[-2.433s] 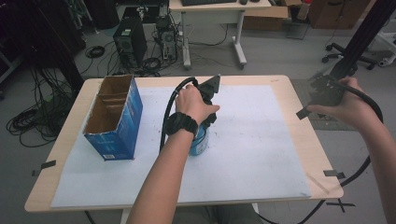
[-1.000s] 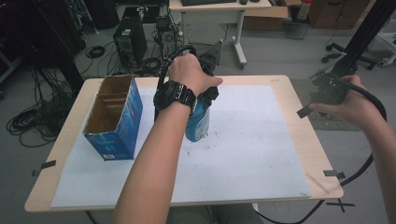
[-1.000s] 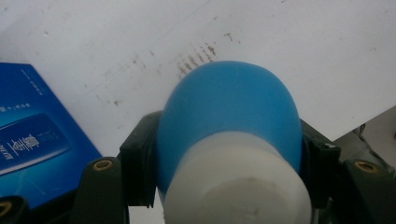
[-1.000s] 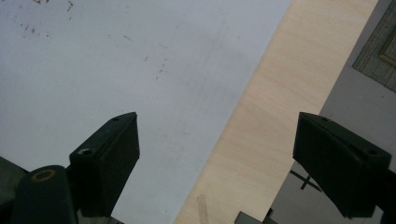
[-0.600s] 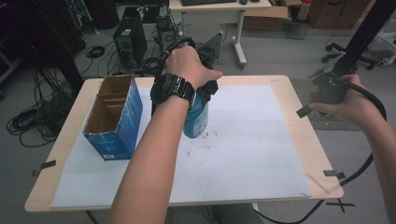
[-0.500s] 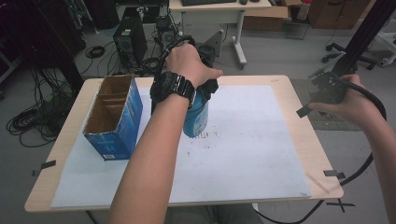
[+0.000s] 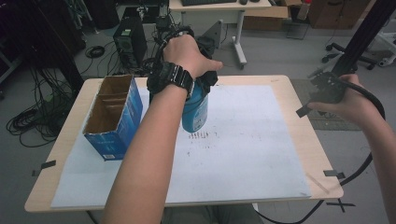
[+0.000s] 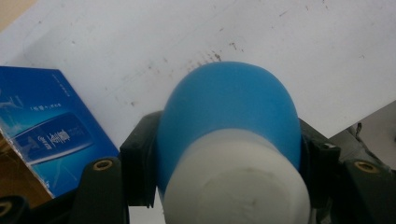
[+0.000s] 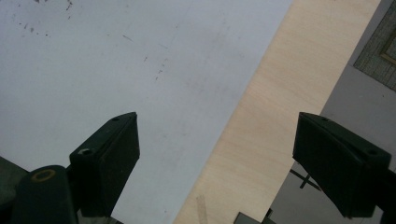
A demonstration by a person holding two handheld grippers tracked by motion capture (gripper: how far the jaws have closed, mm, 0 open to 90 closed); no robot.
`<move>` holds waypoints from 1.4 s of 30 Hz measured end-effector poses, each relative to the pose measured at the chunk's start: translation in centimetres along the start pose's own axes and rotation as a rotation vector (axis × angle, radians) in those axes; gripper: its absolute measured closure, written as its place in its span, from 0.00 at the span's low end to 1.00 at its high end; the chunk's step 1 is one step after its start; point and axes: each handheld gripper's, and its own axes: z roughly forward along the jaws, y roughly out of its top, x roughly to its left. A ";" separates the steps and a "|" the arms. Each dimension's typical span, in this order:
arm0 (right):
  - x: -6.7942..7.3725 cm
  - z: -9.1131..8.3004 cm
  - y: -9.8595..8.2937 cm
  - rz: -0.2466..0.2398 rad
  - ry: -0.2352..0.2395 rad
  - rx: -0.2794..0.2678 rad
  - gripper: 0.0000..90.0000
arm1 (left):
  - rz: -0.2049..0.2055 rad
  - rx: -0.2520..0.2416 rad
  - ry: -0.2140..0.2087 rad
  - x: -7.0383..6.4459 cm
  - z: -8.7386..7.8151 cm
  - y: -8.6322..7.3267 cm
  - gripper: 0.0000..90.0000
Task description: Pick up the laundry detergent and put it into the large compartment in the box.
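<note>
A blue bottle (image 7: 195,112) with a white cap hangs above the white paper sheet (image 7: 243,154), just right of the blue carton. My left gripper (image 7: 198,86) is shut on it below the cap, mostly hidden under the person's hand and wristwatch. In the left gripper view the bottle (image 8: 229,107) sits between both black jaws of the left gripper (image 8: 224,154), cap toward the camera. My right gripper (image 7: 322,88) is held over the table's right edge. In its own view the right gripper (image 9: 217,144) stands open with nothing between its jaws.
An open-topped blue cardboard carton (image 7: 114,116) stands at the table's left, and the carton's side (image 8: 46,135) appears in the left gripper view. The wooden table (image 7: 303,140) has tape marks at its edges. Computers, cables and a desk stand on the floor beyond.
My left gripper has lifted the blue bottle off the paper, raising it up and slightly toward the table's far side. The right gripper has stayed where it was.
</note>
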 end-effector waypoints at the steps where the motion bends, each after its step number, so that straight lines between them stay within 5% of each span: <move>1: 0.0 0.0 0.0 -0.001 0.000 0.002 0.16 | 0.000 0.000 0.000 0.0 0.0 0.0 0.41; 29: 0.0 0.2 0.2 -0.002 0.008 0.007 0.16 | -0.019 -0.002 -0.014 0.6 -1.6 0.3 0.41; 42: -0.1 0.3 0.5 -0.001 0.018 0.000 0.17 | -0.075 -0.008 0.005 2.6 -2.2 -0.4 0.41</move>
